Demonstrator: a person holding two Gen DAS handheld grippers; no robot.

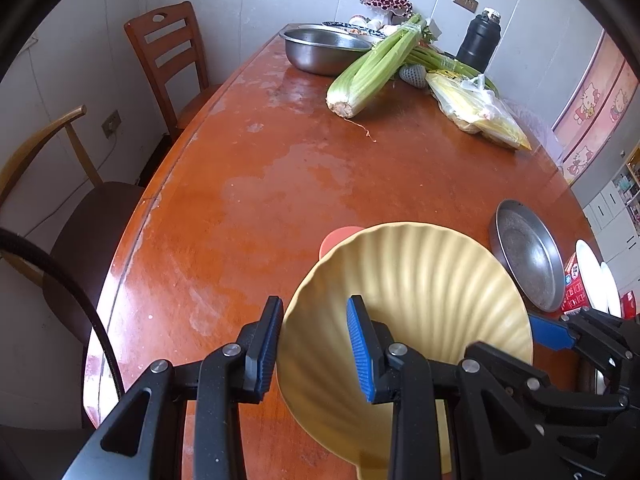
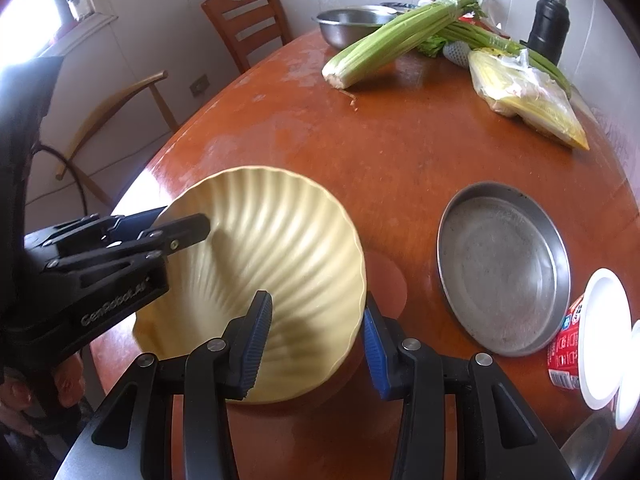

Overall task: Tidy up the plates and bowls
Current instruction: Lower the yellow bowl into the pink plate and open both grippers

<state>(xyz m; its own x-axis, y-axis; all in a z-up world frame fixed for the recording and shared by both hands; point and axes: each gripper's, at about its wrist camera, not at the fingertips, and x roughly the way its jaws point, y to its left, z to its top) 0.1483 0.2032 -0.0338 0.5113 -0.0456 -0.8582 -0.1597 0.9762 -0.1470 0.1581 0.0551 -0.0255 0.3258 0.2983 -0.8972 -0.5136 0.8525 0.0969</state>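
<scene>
Right up close, the left gripper (image 1: 316,346) is clamped on the near-left rim of the yellow ribbed bowl (image 1: 420,300), one blue pad inside the wall and the other outside. Across from it, the right gripper (image 2: 316,344) is clamped on the bowl's opposite rim the same way, so the bowl is pinched from both sides, tilted with its mouth turned toward the cameras, its lower edge down near the orange wooden table (image 1: 248,200). Whether that edge actually touches the wood, I cannot tell.

Peeking out just behind the bowl is a small pink disc (image 1: 338,236), lying flat on the table. To the right of it sits a shallow steel pan (image 2: 504,268), empty and flat. Beside the pan, at the table's right edge, a red printed cup (image 2: 566,348) lies on its side next to white plates (image 2: 604,336).

Further out, a celery bunch (image 1: 372,68) stretches across the table, with a clear bag of yellow food (image 1: 476,112) near it. At the far end stand a steel mixing bowl (image 1: 324,46) and a black flask (image 1: 480,40). Two wooden chairs (image 1: 168,56) line the left side.
</scene>
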